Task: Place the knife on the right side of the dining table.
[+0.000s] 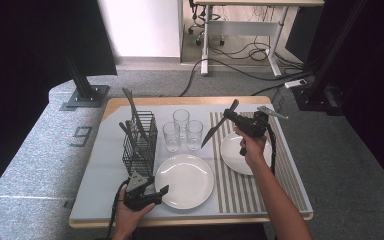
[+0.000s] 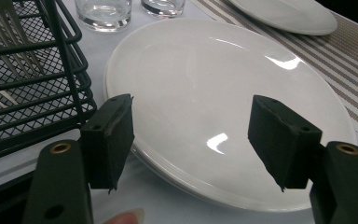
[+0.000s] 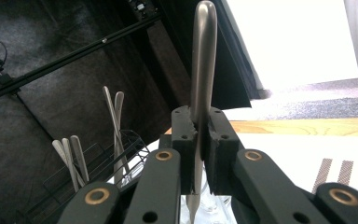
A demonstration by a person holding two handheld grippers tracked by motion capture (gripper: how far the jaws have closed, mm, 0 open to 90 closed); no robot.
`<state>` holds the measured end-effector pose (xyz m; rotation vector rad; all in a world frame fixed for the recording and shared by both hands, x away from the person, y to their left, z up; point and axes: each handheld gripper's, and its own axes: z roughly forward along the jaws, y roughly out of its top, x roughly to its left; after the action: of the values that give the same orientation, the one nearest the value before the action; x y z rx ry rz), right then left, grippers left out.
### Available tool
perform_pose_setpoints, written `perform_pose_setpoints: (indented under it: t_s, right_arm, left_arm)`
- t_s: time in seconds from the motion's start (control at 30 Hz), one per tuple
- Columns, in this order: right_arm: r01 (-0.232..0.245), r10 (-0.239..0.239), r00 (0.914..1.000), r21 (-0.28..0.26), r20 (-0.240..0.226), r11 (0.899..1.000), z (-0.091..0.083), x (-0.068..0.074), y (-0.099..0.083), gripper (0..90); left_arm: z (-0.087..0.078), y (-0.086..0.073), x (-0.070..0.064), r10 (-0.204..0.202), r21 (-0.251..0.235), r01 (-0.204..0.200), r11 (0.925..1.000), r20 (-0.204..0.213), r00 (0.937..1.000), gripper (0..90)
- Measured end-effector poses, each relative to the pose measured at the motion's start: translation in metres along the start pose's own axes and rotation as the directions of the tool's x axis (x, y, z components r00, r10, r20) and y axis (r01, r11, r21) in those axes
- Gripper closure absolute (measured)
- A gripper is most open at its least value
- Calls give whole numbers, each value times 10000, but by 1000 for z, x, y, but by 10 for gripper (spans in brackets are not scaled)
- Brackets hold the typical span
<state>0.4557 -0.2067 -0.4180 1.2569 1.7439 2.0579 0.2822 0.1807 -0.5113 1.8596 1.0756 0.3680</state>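
Knife (image 1: 219, 125) hung tilted above glasses (image 1: 182, 131), pinched mid-handle by right gripper (image 1: 231, 115). Left gripper (image 1: 161, 190) gaped wide beside near plate (image 1: 185, 181). Risks: thin grip could let knife swivel or slip, striking glasses or far plate (image 1: 232, 150).

The left hand (image 1: 130, 212) comes in at the bottom left of the high view, its forearm short in frame, holding the left gripper (image 1: 162, 190) low with the jaws pointing right and set wide apart. The right forearm runs up from the bottom centre-right to the right hand (image 1: 252, 147) at mid-frame, which holds the right gripper (image 1: 230, 116) raised and aimed upper left, its jaws pressed close together.
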Motion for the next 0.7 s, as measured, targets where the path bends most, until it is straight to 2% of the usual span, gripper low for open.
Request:
perform_pose_setpoints:
  t_s: [0.7]
  right_arm:
    - [-234,238,9989,-114,411,9997,-6,-16,0,838]
  left_arm:
    - [1,0,0,24,63,-24,10000,-24,10000,314]
